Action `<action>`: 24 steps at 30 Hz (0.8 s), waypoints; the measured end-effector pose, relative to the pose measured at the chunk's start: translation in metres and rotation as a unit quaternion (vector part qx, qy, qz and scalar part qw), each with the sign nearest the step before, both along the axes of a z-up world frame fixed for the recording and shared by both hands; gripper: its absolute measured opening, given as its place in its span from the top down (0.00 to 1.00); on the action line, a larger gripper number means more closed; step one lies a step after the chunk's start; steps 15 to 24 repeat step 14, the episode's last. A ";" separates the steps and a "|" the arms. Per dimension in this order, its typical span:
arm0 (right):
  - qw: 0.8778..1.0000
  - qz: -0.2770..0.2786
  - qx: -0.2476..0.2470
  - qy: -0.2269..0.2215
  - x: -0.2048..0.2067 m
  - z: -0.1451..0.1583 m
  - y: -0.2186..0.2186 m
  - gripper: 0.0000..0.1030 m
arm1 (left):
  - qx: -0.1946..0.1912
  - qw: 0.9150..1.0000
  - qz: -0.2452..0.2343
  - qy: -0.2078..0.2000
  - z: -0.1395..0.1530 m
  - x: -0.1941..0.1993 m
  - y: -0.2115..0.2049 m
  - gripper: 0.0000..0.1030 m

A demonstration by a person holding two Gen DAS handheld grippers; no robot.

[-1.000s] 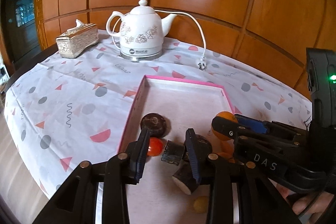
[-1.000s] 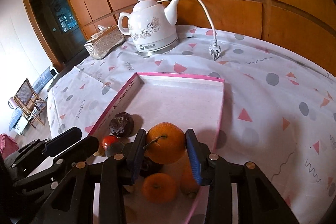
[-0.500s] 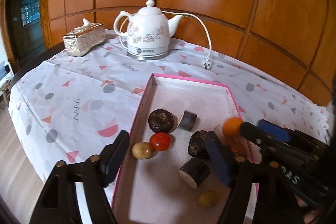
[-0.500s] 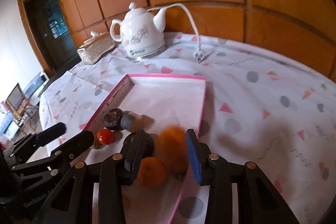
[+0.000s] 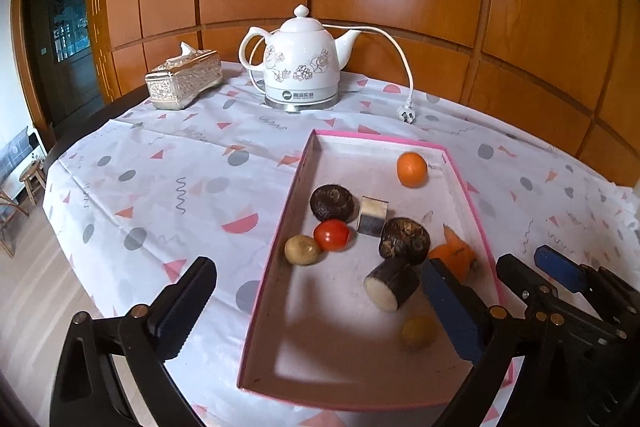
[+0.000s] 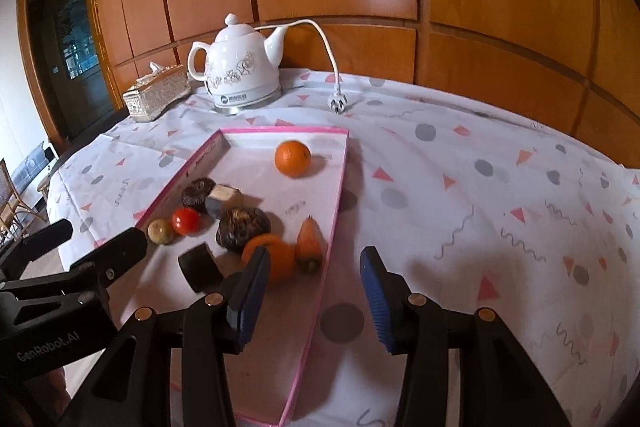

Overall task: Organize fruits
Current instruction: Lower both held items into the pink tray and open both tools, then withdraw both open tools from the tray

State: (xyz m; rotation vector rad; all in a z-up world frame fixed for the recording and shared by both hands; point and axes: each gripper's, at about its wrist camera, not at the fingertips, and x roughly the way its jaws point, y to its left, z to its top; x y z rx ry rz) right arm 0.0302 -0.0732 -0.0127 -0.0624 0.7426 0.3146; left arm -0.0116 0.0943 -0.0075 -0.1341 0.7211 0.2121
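Note:
A pink-rimmed tray [image 5: 295,187] [image 6: 338,187] holds the fruits. An orange [image 5: 412,169] [image 6: 293,157] sits alone near its far end. Closer lie two dark round fruits [image 5: 332,203] [image 5: 404,241], a small cut piece [image 5: 373,217], a tomato [image 5: 331,235] [image 6: 186,221], a tan fruit [image 5: 302,249], a dark cut cylinder [image 5: 392,285], a yellow fruit [image 5: 418,331], a second orange [image 6: 276,259] and a carrot [image 6: 308,243]. My left gripper [image 5: 318,311] [image 6: 82,245] is opening wide over the tray's near left rim, holding nothing. My right gripper [image 6: 312,299] [image 5: 540,273] is opening, straddling the right rim, empty.
A white kettle [image 5: 300,67] with its cord and plug [image 5: 406,115] stands at the back of the patterned tablecloth. A silver tissue box [image 5: 184,79] sits left of it. Wooden wall panels close the back. The table edge drops off at the left.
My left gripper let go of the small cut piece, opened wide and pulled back. My right gripper released the orange, which now sits at the tray's far end, and drew back to the right.

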 end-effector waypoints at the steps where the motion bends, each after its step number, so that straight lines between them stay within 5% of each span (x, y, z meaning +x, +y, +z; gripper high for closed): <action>1: 1.000 0.001 -0.003 0.001 -0.001 -0.002 0.000 0.54 | 0.002 1.000 0.003 0.001 0.000 -0.001 0.000 0.00; 5: 1.000 0.004 -0.009 0.006 -0.005 -0.005 0.001 0.54 | 0.033 0.999 0.020 0.009 -0.001 -0.001 -0.005 0.00; 24: 1.000 0.007 -0.011 0.001 -0.011 -0.004 0.002 0.54 | 0.006 1.000 0.020 -0.015 0.005 -0.006 0.001 0.00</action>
